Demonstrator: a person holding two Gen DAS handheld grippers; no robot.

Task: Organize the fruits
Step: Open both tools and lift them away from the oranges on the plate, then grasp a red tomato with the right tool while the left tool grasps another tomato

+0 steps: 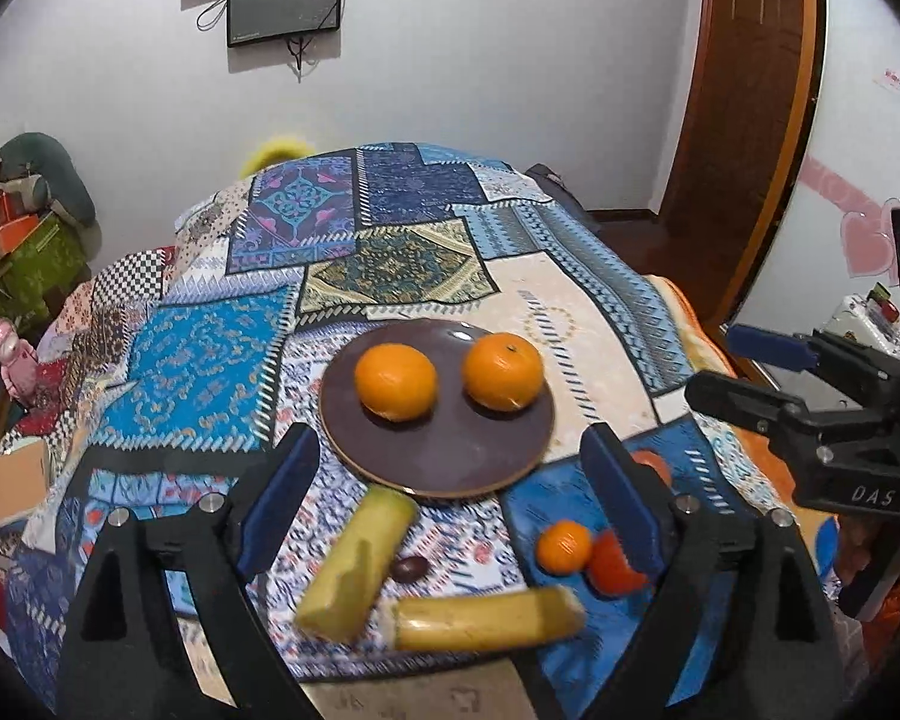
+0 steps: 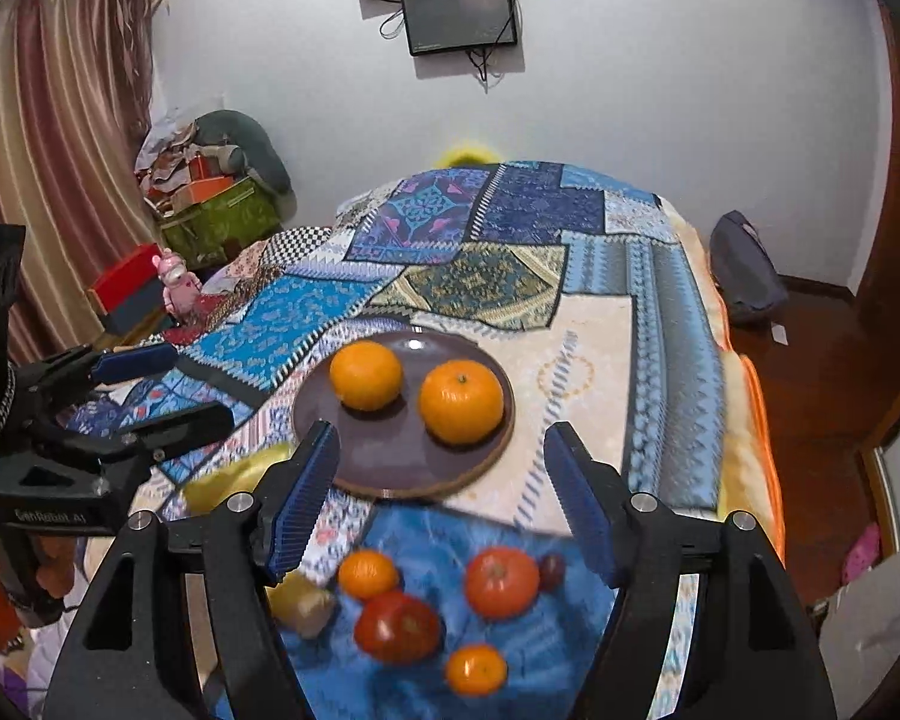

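Note:
A brown plate holds two oranges on the patchwork cloth; it also shows in the right wrist view. Two banana pieces lie in front of the plate with a dark date between them. My left gripper is open and empty above them. My right gripper is open and empty above two tomatoes, two small oranges and a dark grape.
The patchwork-covered table runs toward a white wall with two screens. Boxes and clutter stand at the left, a wooden door at the right. A pink figurine sits at the table's left edge.

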